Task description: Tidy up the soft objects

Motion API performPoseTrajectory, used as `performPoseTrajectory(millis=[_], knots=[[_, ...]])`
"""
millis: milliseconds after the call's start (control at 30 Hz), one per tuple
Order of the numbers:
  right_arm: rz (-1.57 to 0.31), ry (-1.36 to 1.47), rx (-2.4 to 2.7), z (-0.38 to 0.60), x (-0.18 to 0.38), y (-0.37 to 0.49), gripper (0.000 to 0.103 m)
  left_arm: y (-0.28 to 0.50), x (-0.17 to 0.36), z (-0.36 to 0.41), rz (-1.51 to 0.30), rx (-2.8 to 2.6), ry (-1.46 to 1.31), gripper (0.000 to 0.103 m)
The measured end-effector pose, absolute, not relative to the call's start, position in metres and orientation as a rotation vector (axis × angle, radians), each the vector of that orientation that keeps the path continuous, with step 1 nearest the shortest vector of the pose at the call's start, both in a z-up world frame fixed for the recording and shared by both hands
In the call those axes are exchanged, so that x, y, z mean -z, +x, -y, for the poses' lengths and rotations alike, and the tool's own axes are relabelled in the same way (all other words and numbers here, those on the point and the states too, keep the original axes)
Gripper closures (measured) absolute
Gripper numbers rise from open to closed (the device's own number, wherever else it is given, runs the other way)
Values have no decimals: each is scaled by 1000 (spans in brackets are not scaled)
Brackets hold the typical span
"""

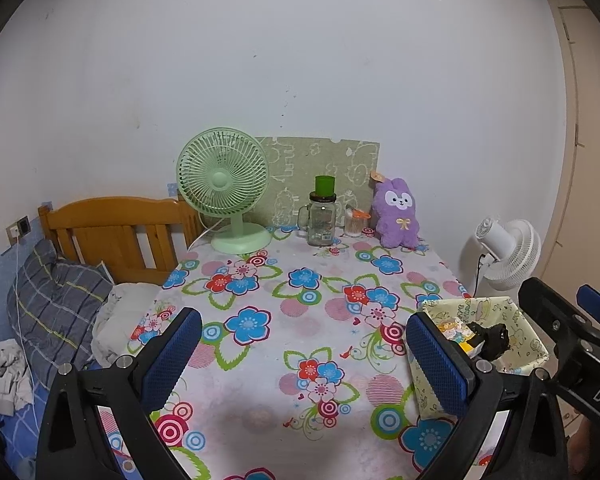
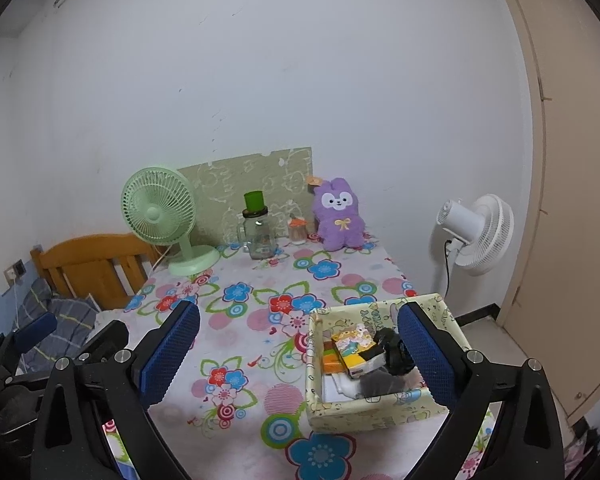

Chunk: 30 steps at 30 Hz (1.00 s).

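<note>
Awaiting collection: purple plush rabbit point(image 2: 339, 213) stood at worktop point(image 2: 260, 360) rear, well apart from fabric basket point(image 2: 364, 406). Left gripper point(image 1: 304, 354) and right gripper point(image 2: 298, 350) hovered released, empty.

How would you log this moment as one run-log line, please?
left tool: open, empty | right tool: open, empty | plush: upright by wall | box: holds packets

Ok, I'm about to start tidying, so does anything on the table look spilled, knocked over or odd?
Nothing looks spilled or toppled. The purple plush bunny, green fan and glass jar stand upright along the wall. The fabric basket sits near the table's right edge, holding a jumble of small items, including a crumpled black thing.
</note>
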State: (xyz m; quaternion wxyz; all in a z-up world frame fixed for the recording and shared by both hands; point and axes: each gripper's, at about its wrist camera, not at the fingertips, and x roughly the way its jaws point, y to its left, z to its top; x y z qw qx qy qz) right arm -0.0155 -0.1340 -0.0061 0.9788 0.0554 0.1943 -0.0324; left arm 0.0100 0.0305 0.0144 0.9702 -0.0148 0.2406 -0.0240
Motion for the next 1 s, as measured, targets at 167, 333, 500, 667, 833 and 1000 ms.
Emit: performPoseTrajectory(millis=[167,333,500,667,833,1000], knots=[[-383,112,73,136,6,-20,1,8,-15,-30,-483,47,-36,0],[-378,100,70,135,6,-23,1,5,-16,-32,-483,36,-45,0],[-378,101,68,134,6,-23,1,3,-16,-34,-485,22,-53,0],[-381,95,66,134,5,-24,1,3,-15,-33,-480,15,-47,0],[-384,93,63,134,6,-23,1,2,-15,-32,-477,16,-42,0],[-387,92,64,134,6,-22,1,2,-14,-32,-478,16,-42,0]])
